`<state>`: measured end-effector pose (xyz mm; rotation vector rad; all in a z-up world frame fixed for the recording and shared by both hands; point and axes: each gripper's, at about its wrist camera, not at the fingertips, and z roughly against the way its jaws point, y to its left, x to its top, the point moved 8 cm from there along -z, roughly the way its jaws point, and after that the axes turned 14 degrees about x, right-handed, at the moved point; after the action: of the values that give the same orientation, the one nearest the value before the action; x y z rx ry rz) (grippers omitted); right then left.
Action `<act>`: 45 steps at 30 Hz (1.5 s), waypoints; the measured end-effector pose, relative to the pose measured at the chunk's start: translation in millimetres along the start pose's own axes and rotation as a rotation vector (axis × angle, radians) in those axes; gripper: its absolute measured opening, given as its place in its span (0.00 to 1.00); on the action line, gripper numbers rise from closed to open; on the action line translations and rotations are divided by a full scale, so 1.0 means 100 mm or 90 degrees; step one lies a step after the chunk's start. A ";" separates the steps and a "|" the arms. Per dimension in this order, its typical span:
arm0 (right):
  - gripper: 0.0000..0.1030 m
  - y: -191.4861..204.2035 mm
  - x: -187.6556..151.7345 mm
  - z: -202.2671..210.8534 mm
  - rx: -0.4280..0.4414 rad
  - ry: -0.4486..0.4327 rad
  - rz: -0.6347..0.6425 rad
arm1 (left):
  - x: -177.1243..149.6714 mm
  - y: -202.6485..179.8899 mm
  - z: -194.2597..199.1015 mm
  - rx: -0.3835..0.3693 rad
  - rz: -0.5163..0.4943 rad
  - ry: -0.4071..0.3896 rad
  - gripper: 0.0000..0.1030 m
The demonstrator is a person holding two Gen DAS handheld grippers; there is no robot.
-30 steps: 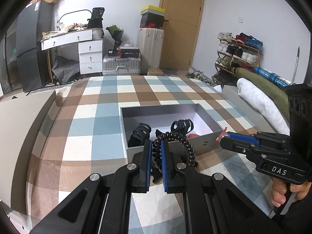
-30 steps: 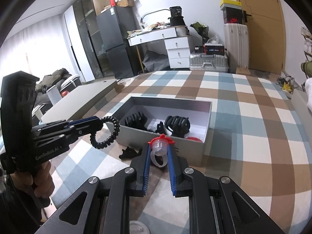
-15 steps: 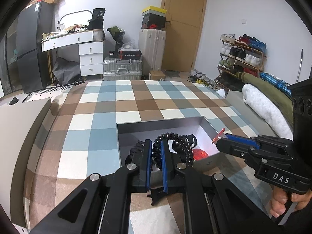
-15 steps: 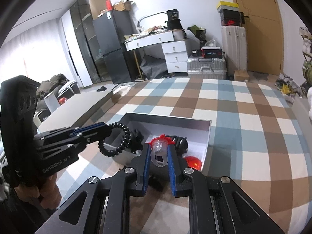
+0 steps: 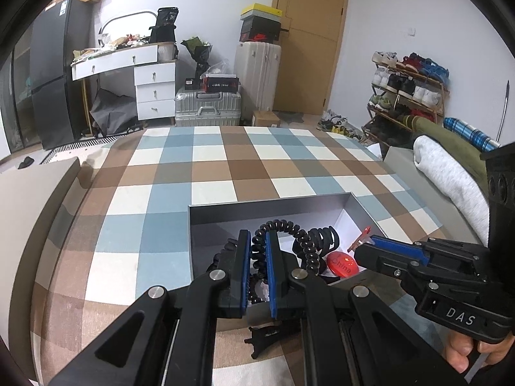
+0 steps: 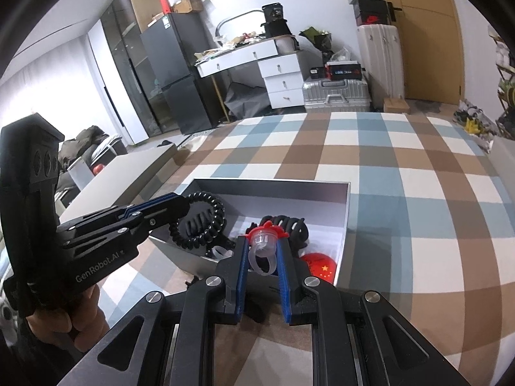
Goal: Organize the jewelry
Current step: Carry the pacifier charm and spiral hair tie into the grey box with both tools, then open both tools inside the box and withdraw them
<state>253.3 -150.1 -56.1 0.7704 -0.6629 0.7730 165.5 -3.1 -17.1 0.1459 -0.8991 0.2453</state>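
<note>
My left gripper (image 5: 257,236) is shut on a black spiral hair tie (image 5: 289,230) and holds it over the grey open box (image 5: 270,206); it also shows in the right wrist view (image 6: 206,218). My right gripper (image 6: 264,241) is shut on a clear plastic toy ring with a red top (image 6: 264,241), above the box's near wall (image 6: 180,254). The right gripper shows in the left wrist view (image 5: 367,244). Inside the box lie black claw clips (image 6: 286,225) and a red round badge (image 6: 320,267).
A small black clip (image 5: 267,337) lies on the checked cloth (image 5: 225,167) in front of the box. A grey panel (image 5: 29,193) borders the cloth on the left. Pillows and a rolled blanket (image 5: 450,173) lie to the right.
Both grippers have moved forward with their loads, from in front of the box to above its near side. The box now sits closer under the fingers.
</note>
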 end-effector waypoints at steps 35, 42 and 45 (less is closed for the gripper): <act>0.51 0.02 -0.11 0.26 -0.017 -0.001 -0.001 | -0.12 -0.01 0.11 -0.009 -0.006 0.024 0.43; 0.83 0.03 -0.16 0.41 -0.021 -0.011 -0.008 | -0.29 0.04 0.27 -0.003 -0.007 0.038 0.77; 0.88 0.02 -0.19 0.47 -0.020 -0.016 -0.019 | -0.37 0.04 0.30 0.003 -0.019 0.042 0.80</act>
<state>230.4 -193.6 -44.3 0.7602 -0.6835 0.7250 119.5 -11.8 -27.5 0.1539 -0.8311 0.2233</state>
